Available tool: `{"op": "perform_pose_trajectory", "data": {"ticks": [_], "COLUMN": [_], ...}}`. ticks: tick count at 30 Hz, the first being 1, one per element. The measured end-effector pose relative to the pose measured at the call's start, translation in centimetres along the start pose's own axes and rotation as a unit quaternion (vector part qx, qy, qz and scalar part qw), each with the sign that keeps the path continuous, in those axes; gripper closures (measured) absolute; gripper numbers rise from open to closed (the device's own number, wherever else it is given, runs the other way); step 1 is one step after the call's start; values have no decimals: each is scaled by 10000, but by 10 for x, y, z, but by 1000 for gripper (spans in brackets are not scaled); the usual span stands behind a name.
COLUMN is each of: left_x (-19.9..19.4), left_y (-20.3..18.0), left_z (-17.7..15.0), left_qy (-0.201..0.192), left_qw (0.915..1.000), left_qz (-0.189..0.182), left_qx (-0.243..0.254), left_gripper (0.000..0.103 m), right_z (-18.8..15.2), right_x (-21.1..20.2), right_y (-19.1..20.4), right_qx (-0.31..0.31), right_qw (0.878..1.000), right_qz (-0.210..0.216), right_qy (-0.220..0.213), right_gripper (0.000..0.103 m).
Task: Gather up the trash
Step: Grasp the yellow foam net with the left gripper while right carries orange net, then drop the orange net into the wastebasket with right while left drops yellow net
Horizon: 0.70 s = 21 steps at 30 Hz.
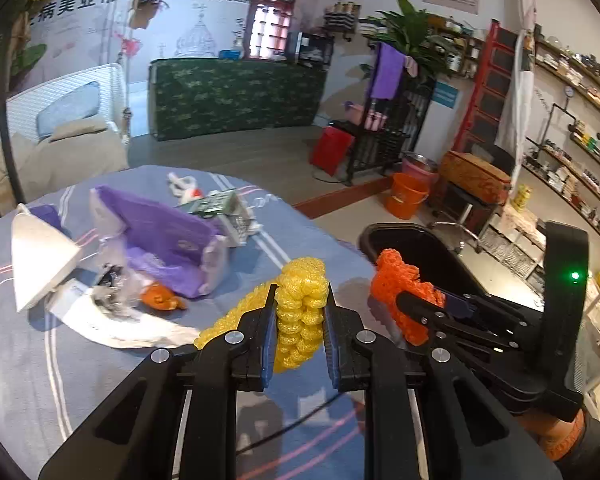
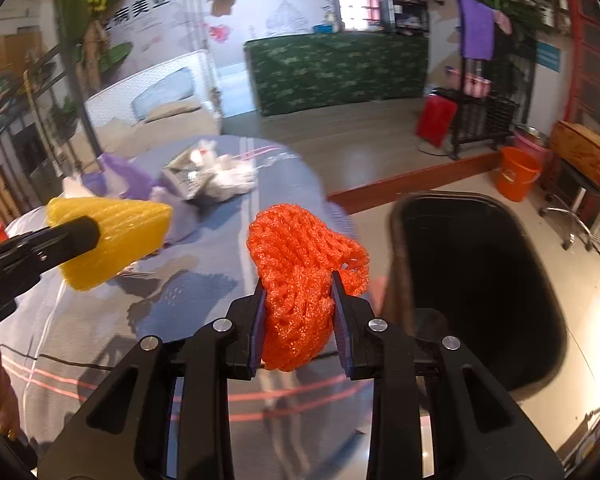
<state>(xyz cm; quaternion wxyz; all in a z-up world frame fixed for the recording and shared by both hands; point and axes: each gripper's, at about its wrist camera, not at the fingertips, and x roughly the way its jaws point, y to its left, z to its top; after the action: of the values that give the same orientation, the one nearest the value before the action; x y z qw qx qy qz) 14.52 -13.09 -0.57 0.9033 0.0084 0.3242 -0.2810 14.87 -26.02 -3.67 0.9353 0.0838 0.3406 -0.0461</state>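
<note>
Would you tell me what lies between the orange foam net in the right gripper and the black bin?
Nothing lies between them: in the right wrist view the orange foam net in the right gripper sits beside the black bin, with only tablecloth edge between them.

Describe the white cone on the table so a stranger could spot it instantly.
On the striped blue table, look at its left side, just left of the purple bag. The white paper cone lies there, the only plain white pointed shape among the trash.

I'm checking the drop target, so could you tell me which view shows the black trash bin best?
The right wrist view: the black trash bin shows almost its whole open mouth beside the table. In the left wrist view the right gripper and orange foam net cover much of it.
</note>
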Motion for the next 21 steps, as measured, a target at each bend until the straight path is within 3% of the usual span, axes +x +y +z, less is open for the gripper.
{"op": "perform_pose_trajectory", "data": {"ticks": [10,15,21], "left_x": [22,36,49], "left_y": [-50,-74,-96], "left_z": [3,6,5], "left_qy": [211,288,462], "left_qw": [9969,9935,9899], "left_qz": [-651,-903,-1145], "left_qx": [392,628,701], "left_gripper": [83,83,83], "right_z": [-9,-18,-26], "right_x": [-16,2,22], "right_y": [-86,-121,-144], "right_qx": [738,937,1073], "right_qw": [9940,9896,9872], "right_qz": [-785,-1087,-1163], "right_qy": [-173,-16,189], "right_gripper": [73,73,73]}}
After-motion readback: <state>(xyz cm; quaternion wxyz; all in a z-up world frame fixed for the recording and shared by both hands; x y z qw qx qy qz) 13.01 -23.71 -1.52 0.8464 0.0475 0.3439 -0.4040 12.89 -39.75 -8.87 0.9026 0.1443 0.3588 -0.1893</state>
